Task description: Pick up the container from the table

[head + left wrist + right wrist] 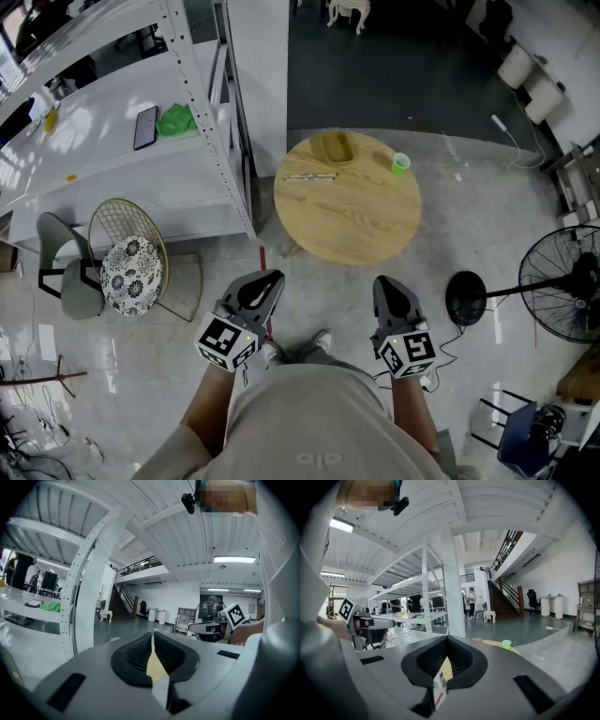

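Jaws pressed together and empty on both the left gripper (265, 284) and right gripper (391, 289), short of the table (347, 220); the container (335, 147) sits untouched at its far edge.

Shallow oblong container (333, 147), tan like the wood under it, open side up, lying flat, long side running left to right, at far edge of round table (347, 211), slightly left of centre
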Motion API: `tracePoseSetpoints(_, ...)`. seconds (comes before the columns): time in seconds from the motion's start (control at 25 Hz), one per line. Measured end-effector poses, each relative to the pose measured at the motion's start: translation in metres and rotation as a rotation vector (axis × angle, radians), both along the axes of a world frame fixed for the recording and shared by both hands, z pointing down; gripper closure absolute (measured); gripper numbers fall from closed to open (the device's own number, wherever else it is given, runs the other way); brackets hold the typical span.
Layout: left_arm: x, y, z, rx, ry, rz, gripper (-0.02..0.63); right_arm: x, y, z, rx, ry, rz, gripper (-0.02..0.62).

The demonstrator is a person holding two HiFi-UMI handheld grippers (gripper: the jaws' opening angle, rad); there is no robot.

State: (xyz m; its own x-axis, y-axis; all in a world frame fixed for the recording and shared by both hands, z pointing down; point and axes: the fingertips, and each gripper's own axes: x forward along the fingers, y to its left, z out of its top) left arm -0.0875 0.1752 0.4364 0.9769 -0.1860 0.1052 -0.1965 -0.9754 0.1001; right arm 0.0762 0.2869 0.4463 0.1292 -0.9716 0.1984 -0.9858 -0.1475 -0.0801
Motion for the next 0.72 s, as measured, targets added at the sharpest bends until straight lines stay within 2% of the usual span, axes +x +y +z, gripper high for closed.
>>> tracePoseSetpoints(0.28, 0.059, 0.014, -0.007, 0.005, 0.004, 0.003, 0.574, 0.052, 0.015, 0.000, 0.005, -0.009, -0.009, 0.572)
tracePoseSetpoints(0.44, 0.088, 0.020, -0.005, 0.009, -0.016, 0.004, 0.574, 0.082, 0.022, -0.002, 0.054, -0.051, -0.002, 0.572)
tracePoseSetpoints(0.56, 0.102, 0.025, 0.002, 0.003, -0.037, -0.005, 0.574, 0.102, 0.027, 0.005, 0.073, -0.082, 0.005, 0.572)
tracePoseSetpoints(0.72, 0.111, 0.021, 0.012, -0.016, -0.065, -0.019, 0.574, 0.118, 0.019, 0.019, 0.044, -0.109, 0.010, 0.572)
